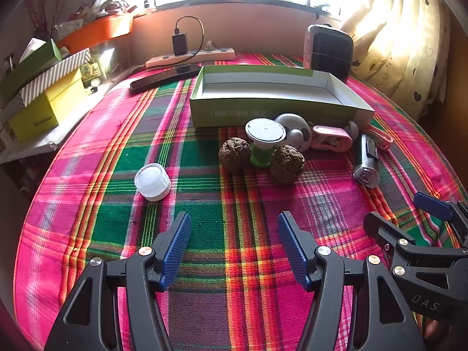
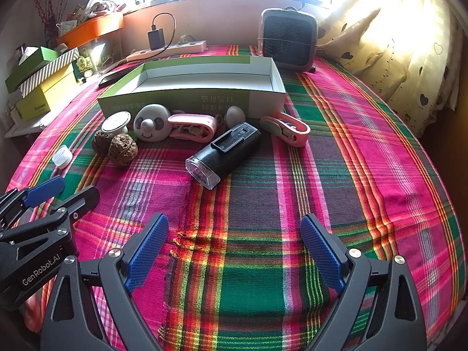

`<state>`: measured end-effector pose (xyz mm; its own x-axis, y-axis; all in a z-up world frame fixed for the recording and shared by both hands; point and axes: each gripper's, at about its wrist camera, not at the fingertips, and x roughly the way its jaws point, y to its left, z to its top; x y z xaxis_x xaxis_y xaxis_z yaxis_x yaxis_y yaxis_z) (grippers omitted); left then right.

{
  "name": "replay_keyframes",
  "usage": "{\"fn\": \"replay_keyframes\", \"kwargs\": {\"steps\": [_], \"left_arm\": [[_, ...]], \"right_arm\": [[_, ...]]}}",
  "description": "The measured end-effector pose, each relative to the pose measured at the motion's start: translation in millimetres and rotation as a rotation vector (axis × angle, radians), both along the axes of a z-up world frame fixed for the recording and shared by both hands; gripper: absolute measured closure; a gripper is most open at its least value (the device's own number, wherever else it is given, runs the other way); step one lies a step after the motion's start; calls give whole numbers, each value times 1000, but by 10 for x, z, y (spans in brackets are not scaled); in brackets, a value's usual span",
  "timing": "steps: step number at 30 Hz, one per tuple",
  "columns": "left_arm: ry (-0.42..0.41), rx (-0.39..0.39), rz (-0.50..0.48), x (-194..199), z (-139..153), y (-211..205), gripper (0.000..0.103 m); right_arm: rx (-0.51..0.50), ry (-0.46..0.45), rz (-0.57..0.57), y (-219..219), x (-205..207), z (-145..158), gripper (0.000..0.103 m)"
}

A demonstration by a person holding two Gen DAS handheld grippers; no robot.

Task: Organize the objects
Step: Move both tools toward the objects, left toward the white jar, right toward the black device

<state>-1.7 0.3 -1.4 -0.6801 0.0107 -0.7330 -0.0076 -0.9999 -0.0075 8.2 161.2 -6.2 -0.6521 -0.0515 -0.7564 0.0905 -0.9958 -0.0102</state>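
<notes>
From the left wrist, the left claw (image 1: 234,245) is hanging released; the small white jar (image 1: 152,181) is sitting near left, probably light and slick, best taken across its sides.

From the right wrist, the right claw (image 2: 234,251) is gaping empty; the black flashlight (image 2: 223,153) is lying ahead, before the green box (image 2: 175,103), seemingly rigid, best gripped mid-barrel.
</notes>
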Motion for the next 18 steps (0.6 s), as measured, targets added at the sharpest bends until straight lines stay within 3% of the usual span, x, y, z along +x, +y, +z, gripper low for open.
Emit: {"fn": "replay_keyframes", "kwargs": {"steps": [18], "left_arm": [[-28, 11, -94, -5, 59, -120, 42]], "right_arm": [[-9, -23, -24, -28, -126, -2, 11]]}}
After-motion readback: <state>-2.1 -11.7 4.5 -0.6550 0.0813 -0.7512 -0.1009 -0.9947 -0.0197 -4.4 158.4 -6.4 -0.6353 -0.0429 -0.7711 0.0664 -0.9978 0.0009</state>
